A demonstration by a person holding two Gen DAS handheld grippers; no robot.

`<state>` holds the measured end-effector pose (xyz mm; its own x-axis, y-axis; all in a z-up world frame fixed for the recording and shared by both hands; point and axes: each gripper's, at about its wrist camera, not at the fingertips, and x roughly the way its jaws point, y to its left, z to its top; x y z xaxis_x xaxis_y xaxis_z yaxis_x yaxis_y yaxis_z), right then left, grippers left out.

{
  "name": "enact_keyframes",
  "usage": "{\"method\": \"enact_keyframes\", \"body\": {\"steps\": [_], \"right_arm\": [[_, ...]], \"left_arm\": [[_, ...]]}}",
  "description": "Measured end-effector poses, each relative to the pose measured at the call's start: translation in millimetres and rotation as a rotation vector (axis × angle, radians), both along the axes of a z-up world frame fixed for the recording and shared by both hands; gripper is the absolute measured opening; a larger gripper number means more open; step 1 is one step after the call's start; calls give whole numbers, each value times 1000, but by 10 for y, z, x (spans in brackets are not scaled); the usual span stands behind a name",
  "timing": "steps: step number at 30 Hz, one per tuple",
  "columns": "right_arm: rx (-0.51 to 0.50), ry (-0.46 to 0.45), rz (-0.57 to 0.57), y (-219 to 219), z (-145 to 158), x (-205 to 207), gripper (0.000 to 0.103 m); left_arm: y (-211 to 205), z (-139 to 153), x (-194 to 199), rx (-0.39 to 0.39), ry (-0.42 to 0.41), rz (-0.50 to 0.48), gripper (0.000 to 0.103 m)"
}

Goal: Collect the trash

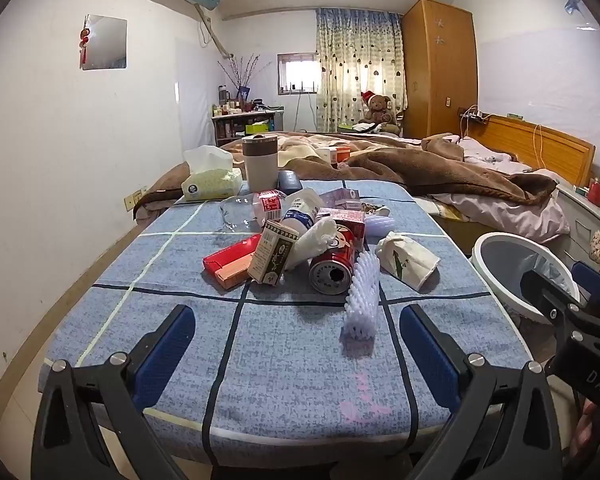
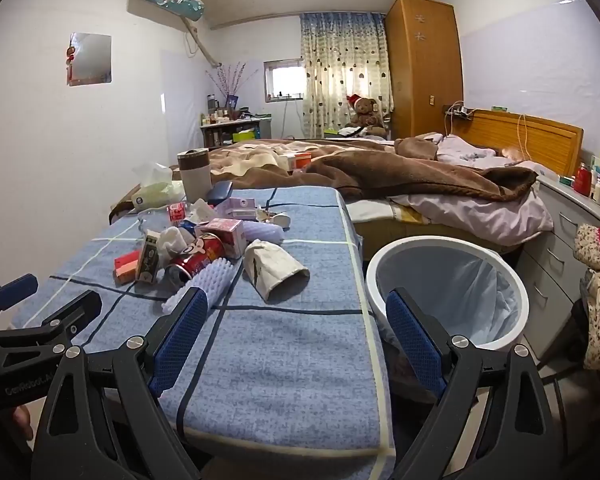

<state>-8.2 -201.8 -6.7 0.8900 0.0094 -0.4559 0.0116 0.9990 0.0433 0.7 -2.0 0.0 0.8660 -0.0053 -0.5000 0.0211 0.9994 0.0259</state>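
On table, ahead of left claw: foam sleeve lying lengthwise, nearest. Both claws, right claw included, wide open, empty. Bin rightward.

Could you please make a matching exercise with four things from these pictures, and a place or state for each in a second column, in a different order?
Things:
1. red can
2. trash bin
3. tissue pack
4. left gripper

Descriptions:
A. stands on the floor beside the table, lined with a bag
B. lies on its side in the pile
C. open, holding nothing
D. at the far left corner of the table

Pairs: 1-B, 2-A, 3-D, 4-C
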Motion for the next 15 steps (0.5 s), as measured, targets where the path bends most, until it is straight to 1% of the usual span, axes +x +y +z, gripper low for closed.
{"method": "enact_keyframes", "body": {"steps": [15], "right_arm": [[-2,-1,-1,-13,0,2,93]], "left_arm": [[9,-11,0,-1,0,0,103]]}}
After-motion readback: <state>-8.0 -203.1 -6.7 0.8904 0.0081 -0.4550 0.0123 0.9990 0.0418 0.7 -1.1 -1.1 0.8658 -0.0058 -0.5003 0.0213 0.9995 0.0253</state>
